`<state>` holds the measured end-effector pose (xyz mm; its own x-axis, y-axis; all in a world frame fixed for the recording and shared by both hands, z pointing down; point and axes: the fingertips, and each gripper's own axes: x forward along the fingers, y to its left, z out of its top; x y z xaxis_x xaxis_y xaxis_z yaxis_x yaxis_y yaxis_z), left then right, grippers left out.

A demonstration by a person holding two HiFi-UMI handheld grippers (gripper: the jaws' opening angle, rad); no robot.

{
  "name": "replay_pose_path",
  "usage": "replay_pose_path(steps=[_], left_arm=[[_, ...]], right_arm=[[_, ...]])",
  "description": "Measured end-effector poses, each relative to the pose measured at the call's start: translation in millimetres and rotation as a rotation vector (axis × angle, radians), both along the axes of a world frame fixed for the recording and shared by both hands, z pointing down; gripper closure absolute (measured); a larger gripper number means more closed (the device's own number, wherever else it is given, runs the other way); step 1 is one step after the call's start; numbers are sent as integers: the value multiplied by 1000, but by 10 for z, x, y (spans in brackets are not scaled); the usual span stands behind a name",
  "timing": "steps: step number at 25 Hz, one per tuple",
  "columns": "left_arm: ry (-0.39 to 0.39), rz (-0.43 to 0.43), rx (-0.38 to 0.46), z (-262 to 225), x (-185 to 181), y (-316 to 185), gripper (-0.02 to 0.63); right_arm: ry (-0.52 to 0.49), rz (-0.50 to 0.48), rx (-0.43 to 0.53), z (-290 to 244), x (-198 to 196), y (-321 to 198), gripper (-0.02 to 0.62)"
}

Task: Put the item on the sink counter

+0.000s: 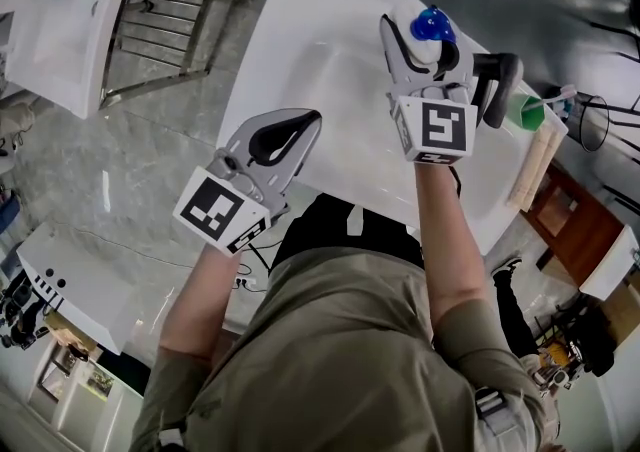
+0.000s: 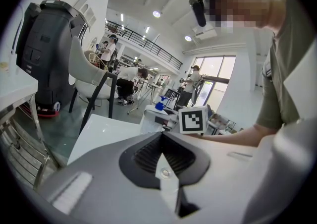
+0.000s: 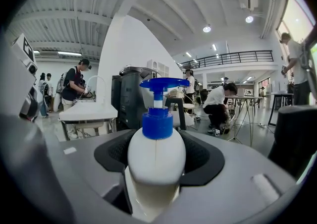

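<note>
Nearest, at 6 o'clock in the head view: the person's olive shirt (image 1: pixel 350 360), with both bare forearms reaching toward 12 o'clock. Left gripper (image 1: pixel 312 122): grey body, black ribbed pads, marker cube at the wrist end. Its jaws are closed tip to tip with nothing between them, and it is held over the near edge of the sink counter (image 1: pixel 300 40), at 8 o'clock from the other tool. Right gripper (image 1: pixel 420 42): same build, its jaws clamped on the pump bottle (image 3: pixel 156 161) and pressing the body from both sides. The bottle has a white, rounded, opaque plastic body with a faint vertical seam down its front. A bright blue screw collar (image 3: pixel 157 124) sits on the neck. A thin white stem rises from the collar to a flat blue pump head (image 3: pixel 161 83), whose spout points toward 3 o'clock in the right gripper view. No label shows on the visible face. In the head view the bottle sits at 1 o'clock from centre, over the far right part of the glossy white counter. Whether its base touches the surface cannot be told. Just beyond, at 3 o'clock from the bottle, is a green cup (image 1: pixel 522 112). Farther off, at 10 o'clock, is a metal rack (image 1: pixel 160 20) on the grey floor.
</note>
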<state>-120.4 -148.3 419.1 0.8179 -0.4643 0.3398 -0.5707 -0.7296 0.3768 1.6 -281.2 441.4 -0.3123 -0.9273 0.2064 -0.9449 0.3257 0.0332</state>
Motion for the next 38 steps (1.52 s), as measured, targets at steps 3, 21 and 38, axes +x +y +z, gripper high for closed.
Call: replay_pose_path(steps=[3,21,38], left_arm=[[5,2,-3,-30,-19,-14,600],[6,0,3,-71,-18,16,600],[5,1,17,-157,23,68,600]], right_arm=[[-5,6,-7,-2,-9,-21,319],[-7,-2,-30,79,-25,-17,318],[-40,-33,-47,41,-20,38,314]])
